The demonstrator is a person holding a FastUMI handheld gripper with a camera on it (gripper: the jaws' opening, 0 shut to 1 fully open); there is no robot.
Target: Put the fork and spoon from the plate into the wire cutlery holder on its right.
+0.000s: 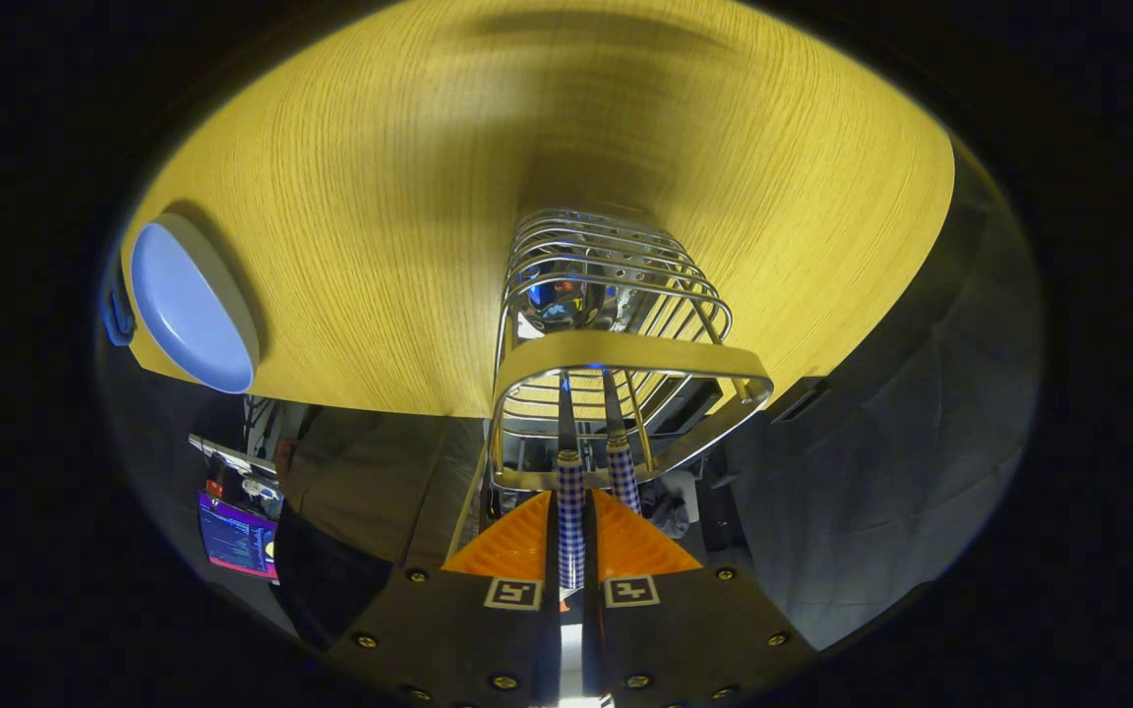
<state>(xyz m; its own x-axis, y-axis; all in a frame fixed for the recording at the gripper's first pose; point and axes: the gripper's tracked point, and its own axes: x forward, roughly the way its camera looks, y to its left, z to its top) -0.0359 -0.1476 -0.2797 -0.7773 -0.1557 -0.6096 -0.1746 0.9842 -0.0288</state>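
While the gripper pinches a checkered-handled utensil inside the wire cutlery holder, the plate lies at nine o'clock.

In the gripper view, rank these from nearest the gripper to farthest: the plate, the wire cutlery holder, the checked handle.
1. Checked handle: clamped between the fingers of the gripper.
2. Wire cutlery holder: just ahead of the fingers, with both utensil handles inside.
3. Plate: far off to the holder's side, on the wooden table.
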